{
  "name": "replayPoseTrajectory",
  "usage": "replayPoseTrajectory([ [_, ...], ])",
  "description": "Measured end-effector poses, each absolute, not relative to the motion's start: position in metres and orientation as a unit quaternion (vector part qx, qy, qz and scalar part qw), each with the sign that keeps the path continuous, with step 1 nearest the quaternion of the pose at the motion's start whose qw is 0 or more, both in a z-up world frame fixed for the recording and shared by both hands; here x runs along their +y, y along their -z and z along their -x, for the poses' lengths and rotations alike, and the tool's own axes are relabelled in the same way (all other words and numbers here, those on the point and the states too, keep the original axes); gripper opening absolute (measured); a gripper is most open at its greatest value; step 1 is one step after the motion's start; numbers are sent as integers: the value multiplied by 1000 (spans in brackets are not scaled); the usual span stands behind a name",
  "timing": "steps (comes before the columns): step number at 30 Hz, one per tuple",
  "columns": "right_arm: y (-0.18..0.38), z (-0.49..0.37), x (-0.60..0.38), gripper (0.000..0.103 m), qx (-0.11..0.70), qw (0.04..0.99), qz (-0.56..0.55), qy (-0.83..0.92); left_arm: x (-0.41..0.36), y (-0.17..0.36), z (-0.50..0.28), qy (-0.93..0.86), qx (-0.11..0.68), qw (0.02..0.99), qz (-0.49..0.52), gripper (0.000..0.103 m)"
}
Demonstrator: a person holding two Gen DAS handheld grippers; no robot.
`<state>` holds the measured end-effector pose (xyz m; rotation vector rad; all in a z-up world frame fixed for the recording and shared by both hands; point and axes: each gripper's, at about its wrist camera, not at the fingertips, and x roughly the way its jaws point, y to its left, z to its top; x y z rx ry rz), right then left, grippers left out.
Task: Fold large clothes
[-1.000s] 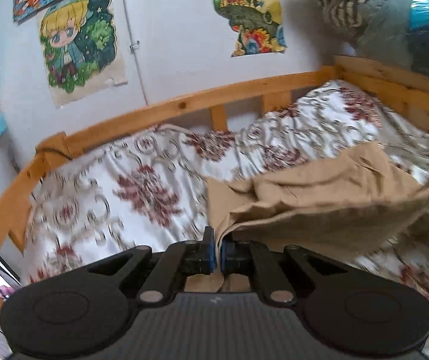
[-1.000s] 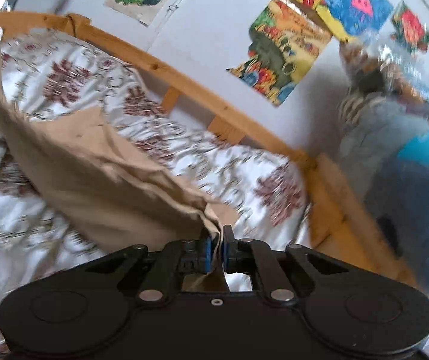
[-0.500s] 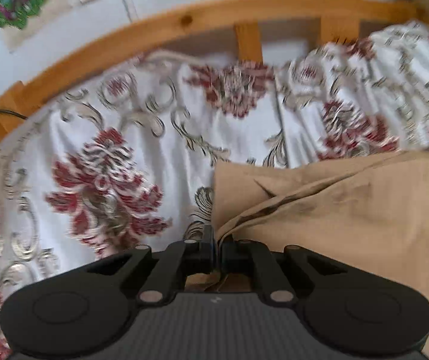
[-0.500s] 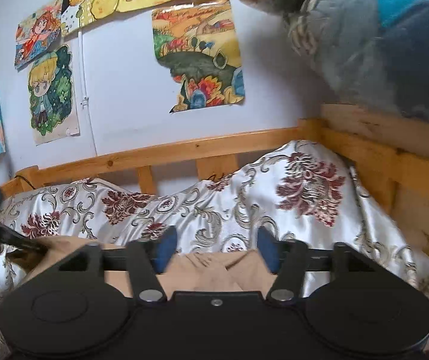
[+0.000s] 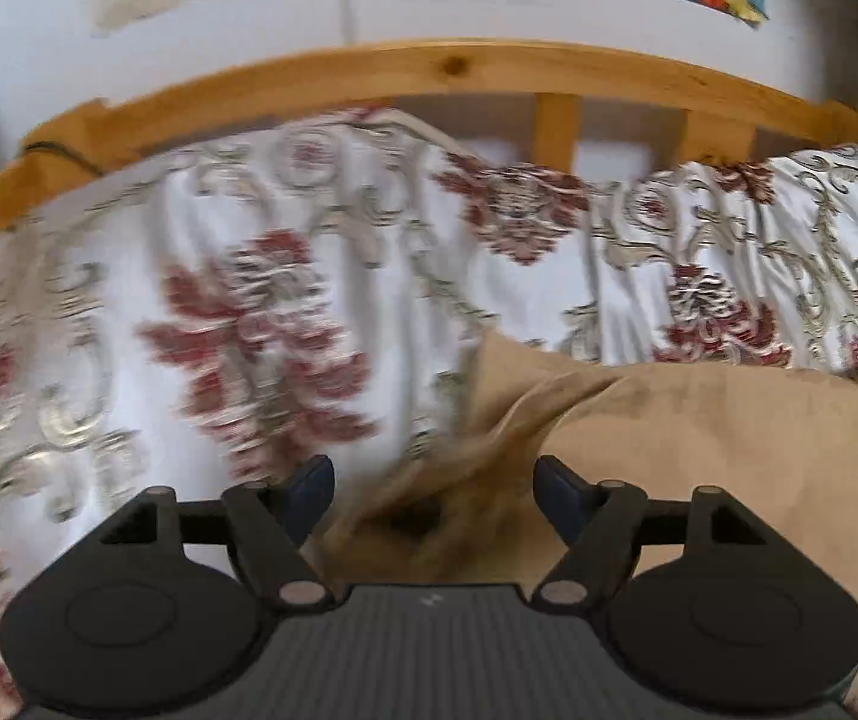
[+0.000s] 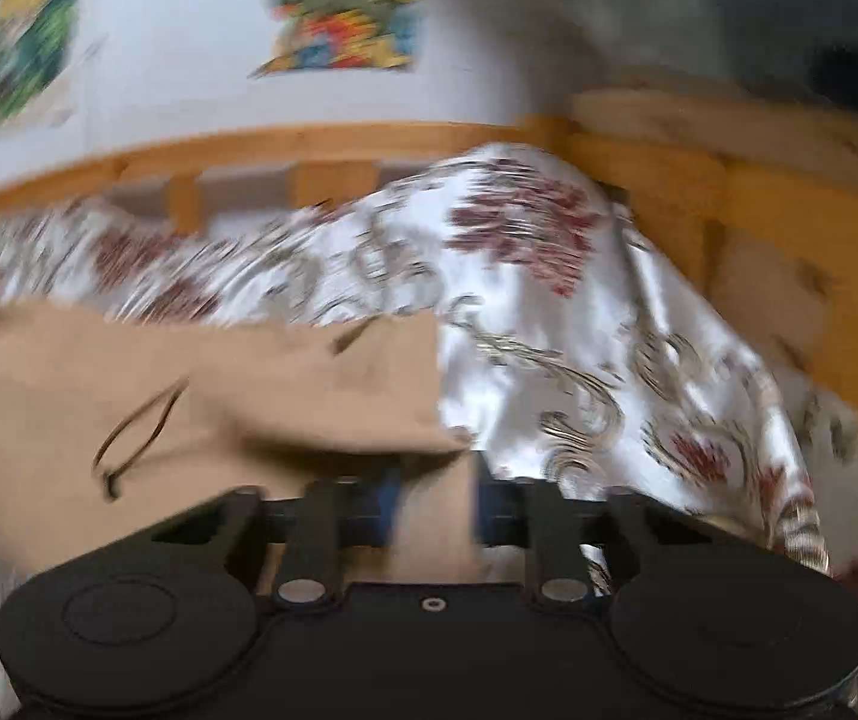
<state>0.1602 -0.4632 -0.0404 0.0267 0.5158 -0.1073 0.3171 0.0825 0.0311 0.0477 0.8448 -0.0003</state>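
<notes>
Resting on bed: tan garment (image 5: 699, 456) lies on the floral bedspread (image 5: 201, 276), inside the wooden bed rail (image 5: 453, 69).
Left gripper (image 5: 434, 486): jaws spread wide apart; nothing clamped.
Left gripper contact: a crumpled, bunched corner of the tan garment sits in the gap between the blue-tipped fingers (image 5: 309, 483); whether cloth touches either finger cannot be told through the blur.
Right gripper (image 6: 432, 507): jaws apart, the gap narrower than on the left; a strip of tan cloth runs down between them.
Right gripper contact: fingers stand on either side of that strip; contact cannot be confirmed, as this area is smeared.
Garment position, left wrist view: spreads from the gripper gap to the right edge of frame, flat apart from the rumpled corner.
Garment position, right wrist view: tan garment (image 6: 189, 384) covers the lower left, its right edge ending on the bedspread (image 6: 579, 372) just above the gripper; a dark cord loop (image 6: 135, 438) lies on it.
Cut off: garment's lower part is hidden behind both gripper bodies; its full outline is not visible.
Hard to make out: right wrist view is heavily motion-blurred; wall posters (image 6: 339, 18) read only as colour patches, and a grey-blue mass (image 6: 729, 18) at upper right is unidentifiable.
Left wrist view blur: left half of the bedspread is smeared.
</notes>
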Motion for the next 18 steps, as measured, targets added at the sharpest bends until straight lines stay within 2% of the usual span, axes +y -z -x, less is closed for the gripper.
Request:
replayPoseTrajectory([
  [5, 45, -159, -484, 20, 262, 960, -68, 78, 113, -12, -278, -19, 417, 908, -41, 77],
  [6, 43, -158, -487, 22, 267, 957, -77, 85, 118, -5, -275, -23, 430, 902, -32, 72],
  [8, 40, -154, -495, 34, 274, 952, -106, 83, 131, 9, -272, -24, 460, 887, 7, 36],
  [10, 38, -150, -502, 41, 294, 943, -143, 59, 144, 17, -266, -21, 467, 881, 71, 31],
  [11, 39, -147, -503, 41, 295, 941, -159, 53, 149, 19, -263, -14, 463, 880, 102, 25],
  [15, 50, -152, -500, 41, 310, 934, -171, 32, 150, 20, -256, 2, 461, 877, 133, 14],
  [16, 53, -153, -499, 36, 309, 935, -171, 26, 150, 19, -255, 2, 458, 879, 128, 2],
  [17, 55, -155, -497, 13, 307, 936, -167, 26, 147, 18, -252, -9, 451, 886, 109, 0],
  [18, 55, -156, -497, 7, 305, 938, -164, 28, 143, 16, -249, -16, 442, 893, 89, 0],
])
